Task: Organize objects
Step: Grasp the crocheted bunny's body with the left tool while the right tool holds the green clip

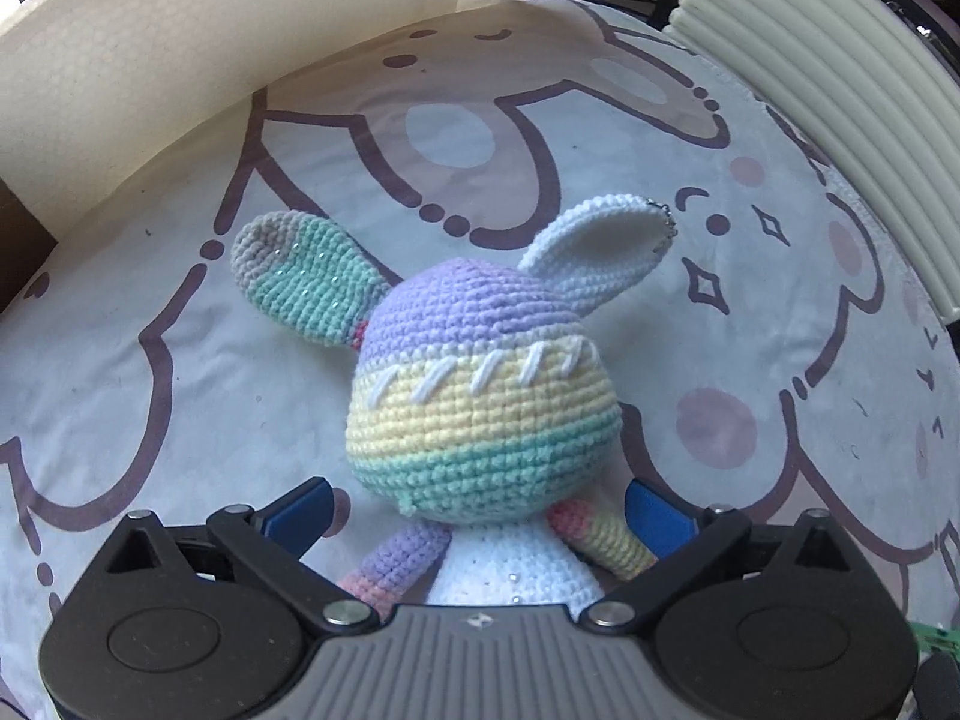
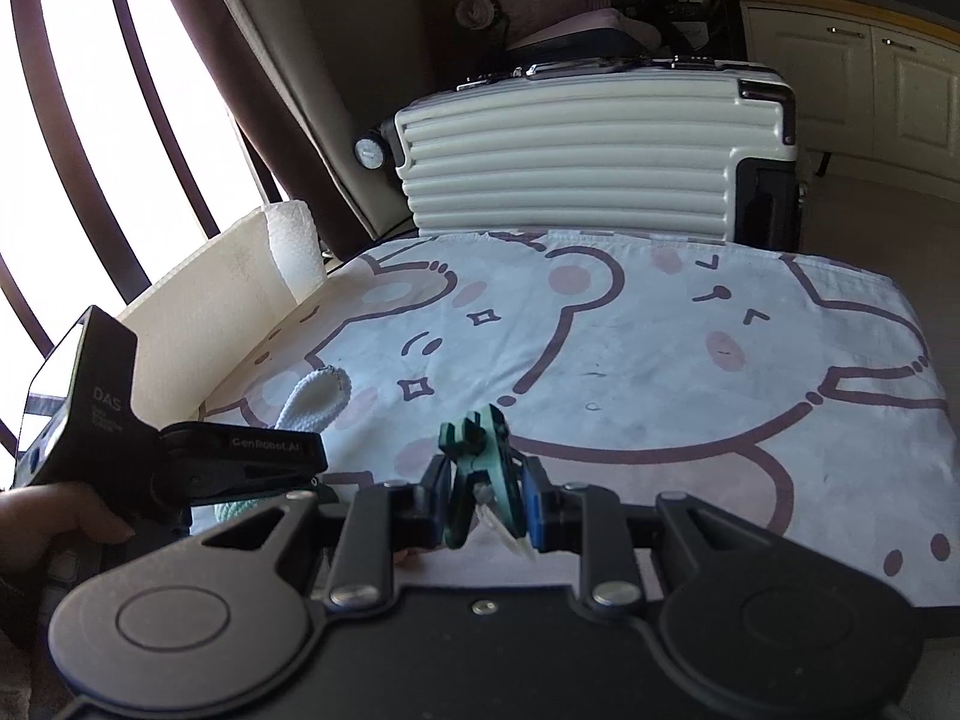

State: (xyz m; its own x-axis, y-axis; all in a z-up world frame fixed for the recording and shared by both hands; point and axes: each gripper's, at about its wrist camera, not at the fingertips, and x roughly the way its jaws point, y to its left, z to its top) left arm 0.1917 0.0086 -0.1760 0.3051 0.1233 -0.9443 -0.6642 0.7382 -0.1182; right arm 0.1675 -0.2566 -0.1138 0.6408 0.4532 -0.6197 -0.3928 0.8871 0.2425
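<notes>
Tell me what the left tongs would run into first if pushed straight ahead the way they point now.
The crochet bunny. Its body already sits between the open fingers of the left tongs, so its striped head is first in line. Beyond it lies only the printed cloth; how far is unclear.

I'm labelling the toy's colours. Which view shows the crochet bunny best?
The left wrist view: the crochet bunny fills the middle, showing its striped head, both ears and arms between the open left gripper fingers. The right wrist view shows only one white ear behind the left gripper.
</notes>
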